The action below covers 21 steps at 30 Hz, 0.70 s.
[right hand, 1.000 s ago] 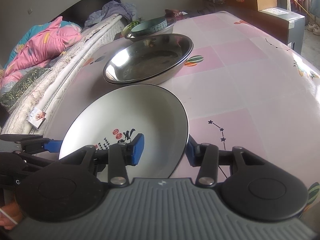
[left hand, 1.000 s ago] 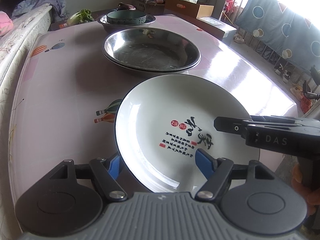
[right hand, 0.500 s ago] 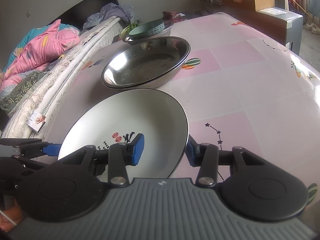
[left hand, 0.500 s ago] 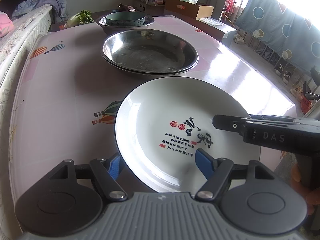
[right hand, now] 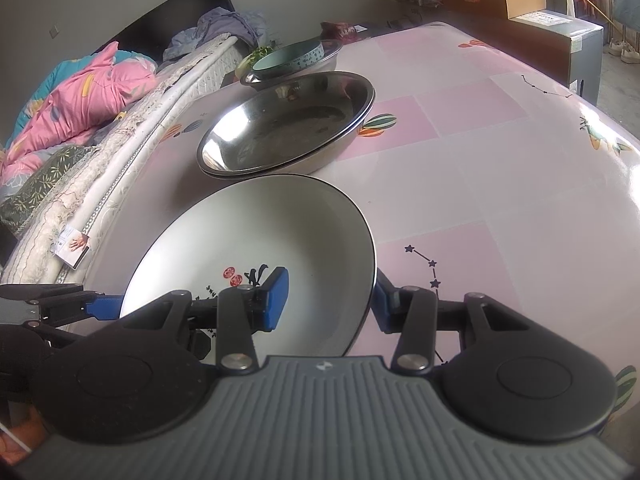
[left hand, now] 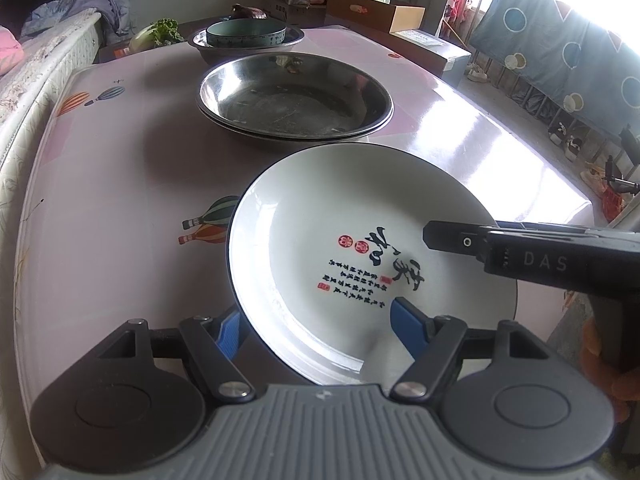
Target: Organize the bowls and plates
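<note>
**White plate held by two grippers over a pink table**

Far left in the right wrist view, a bed with a pink patterned quilt [right hand: 76, 100] runs beside the pink checked tablecloth with balloon and star prints [left hand: 112, 184].

The left gripper [left hand: 320, 320] has its blue pads set wide. One pad [left hand: 229, 330] sits under the outer left rim of the round white ceramic plate with a dark rim and black and red calligraphy [left hand: 320, 216]. The other pad lies over the plate's inner face. Whether both pads press the plate cannot be told.

The plate is at the near end of the table, tilted, its far edge just in front of the metal basins.

Behind it sit two shallow stainless steel basins, nested one inside the other [left hand: 294, 96]. Farther back, a teal ceramic bowl [left hand: 246, 34] rests inside a smaller steel basin [left hand: 294, 40].

To the right, the right gripper [right hand: 330, 292] straddles the plate's right rim, one blue pad [right hand: 276, 300] inside the plate and the other outside and beneath the rim, pinching it. In the left wrist view its black arm reaches over the plate from the right.

Far right stand brown cardboard boxes [left hand: 376, 10] and a blue curtain with circles [left hand: 560, 40].
</note>
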Motion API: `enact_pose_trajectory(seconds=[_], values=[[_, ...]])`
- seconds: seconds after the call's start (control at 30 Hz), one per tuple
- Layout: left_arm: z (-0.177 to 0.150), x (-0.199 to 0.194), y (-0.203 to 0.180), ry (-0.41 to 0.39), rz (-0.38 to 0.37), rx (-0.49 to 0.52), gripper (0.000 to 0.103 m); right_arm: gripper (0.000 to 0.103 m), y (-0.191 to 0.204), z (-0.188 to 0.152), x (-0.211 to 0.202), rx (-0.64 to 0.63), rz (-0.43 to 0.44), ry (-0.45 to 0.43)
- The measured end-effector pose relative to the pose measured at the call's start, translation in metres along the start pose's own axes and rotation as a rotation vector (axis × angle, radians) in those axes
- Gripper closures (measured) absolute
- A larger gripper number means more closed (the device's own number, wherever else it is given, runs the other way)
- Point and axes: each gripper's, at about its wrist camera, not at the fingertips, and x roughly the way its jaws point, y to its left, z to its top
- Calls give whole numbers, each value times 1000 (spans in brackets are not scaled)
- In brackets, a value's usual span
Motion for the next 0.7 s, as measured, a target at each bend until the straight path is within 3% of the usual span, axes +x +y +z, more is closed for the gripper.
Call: enact_pose_trajectory(seconds=[0.5,0.7], values=[[-2,2,-5,-8,26,45,25,61,1,-8,-5,-17,3,-4],[-1,3,-7,-3,30,50,22,60,10,-16,-8,-94,-25,-8]])
